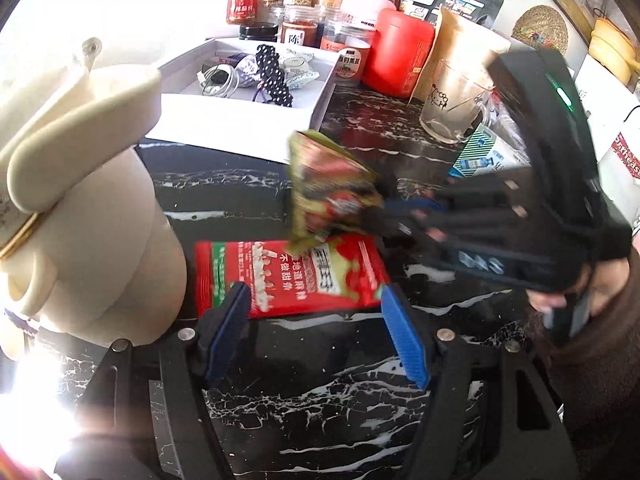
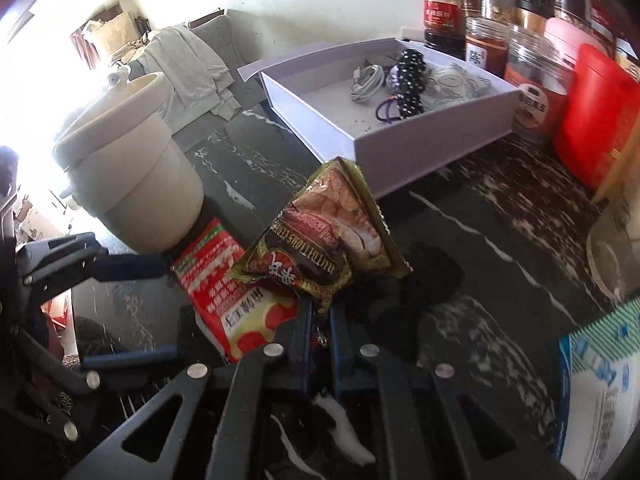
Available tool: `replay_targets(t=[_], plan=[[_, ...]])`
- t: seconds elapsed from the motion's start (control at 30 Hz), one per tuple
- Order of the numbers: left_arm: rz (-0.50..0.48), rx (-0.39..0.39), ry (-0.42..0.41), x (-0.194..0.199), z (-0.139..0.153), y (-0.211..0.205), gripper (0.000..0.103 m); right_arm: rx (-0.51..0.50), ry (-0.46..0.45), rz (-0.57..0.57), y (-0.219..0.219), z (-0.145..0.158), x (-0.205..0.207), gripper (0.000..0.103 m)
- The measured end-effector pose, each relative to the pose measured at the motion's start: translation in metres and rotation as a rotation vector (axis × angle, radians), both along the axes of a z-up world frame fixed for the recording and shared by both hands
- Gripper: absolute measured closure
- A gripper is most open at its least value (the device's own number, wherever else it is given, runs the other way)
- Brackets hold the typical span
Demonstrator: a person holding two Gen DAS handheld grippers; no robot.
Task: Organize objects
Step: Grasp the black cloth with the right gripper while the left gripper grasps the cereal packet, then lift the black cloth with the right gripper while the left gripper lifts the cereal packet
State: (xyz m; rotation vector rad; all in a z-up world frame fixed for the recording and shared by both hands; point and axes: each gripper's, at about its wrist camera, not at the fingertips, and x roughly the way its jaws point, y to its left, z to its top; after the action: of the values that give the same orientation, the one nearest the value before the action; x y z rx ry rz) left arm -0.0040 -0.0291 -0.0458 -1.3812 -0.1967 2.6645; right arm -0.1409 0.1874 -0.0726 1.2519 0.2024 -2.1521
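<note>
My right gripper (image 2: 321,312) is shut on a green and brown snack packet (image 2: 324,228) and holds it above the black marble counter (image 2: 500,216). It also shows in the left wrist view, the gripper (image 1: 384,210) coming in from the right with the packet (image 1: 328,188). A red snack packet (image 1: 288,276) lies flat on the counter, partly under the held one; it shows too in the right wrist view (image 2: 224,292). My left gripper (image 1: 316,308) is open, its blue pads either side of the red packet's near edge. It appears at the left of the right wrist view (image 2: 160,312).
A cream lidded pot (image 1: 92,216) stands at the left, close to the red packet. An open white box (image 2: 400,120) with cables and beads sits behind. Jars (image 1: 304,4), a red container (image 1: 400,52), a glass mug (image 1: 452,108) and a blue-white carton (image 2: 600,392) crowd the back and right.
</note>
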Motion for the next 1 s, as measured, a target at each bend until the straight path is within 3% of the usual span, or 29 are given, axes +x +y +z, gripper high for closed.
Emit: replay_targets(t=[0.17,0.3,0.4,0.43,0.47,0.63,0.83,0.9,1.0], plan=[[-0.021,-0.006,0.037,-0.005,0.006,0.008,0.036,0.031,0.033,-0.051,0.018,0.003,0.026,0.096],[-0.062,-0.005,0.068,-0.017,0.012,0.017,0.036,-0.007,0.067,-0.105,0.031,0.008,0.034,0.091],[-0.093,-0.012,0.068,-0.029,0.012,0.024,0.036,-0.015,0.123,-0.156,0.042,0.015,0.040,0.068],[-0.100,-0.015,0.068,-0.033,0.011,0.025,0.036,-0.011,0.139,-0.172,0.047,0.016,0.042,0.055],[-0.108,-0.017,0.067,-0.038,0.010,0.028,0.036,-0.006,0.149,-0.190,0.051,0.016,0.043,0.052],[-0.143,0.001,0.017,-0.064,-0.003,0.036,0.036,0.022,0.122,-0.262,0.063,0.004,0.033,0.052],[-0.176,0.098,-0.079,-0.091,-0.020,0.039,0.036,0.062,0.115,-0.242,0.059,-0.010,0.025,0.052],[-0.177,0.090,-0.090,-0.097,-0.024,0.042,0.035,0.064,0.117,-0.241,0.062,-0.012,0.023,0.052],[-0.201,0.057,-0.088,-0.105,-0.026,0.048,0.026,0.067,0.111,-0.243,0.059,-0.015,0.018,0.052]])
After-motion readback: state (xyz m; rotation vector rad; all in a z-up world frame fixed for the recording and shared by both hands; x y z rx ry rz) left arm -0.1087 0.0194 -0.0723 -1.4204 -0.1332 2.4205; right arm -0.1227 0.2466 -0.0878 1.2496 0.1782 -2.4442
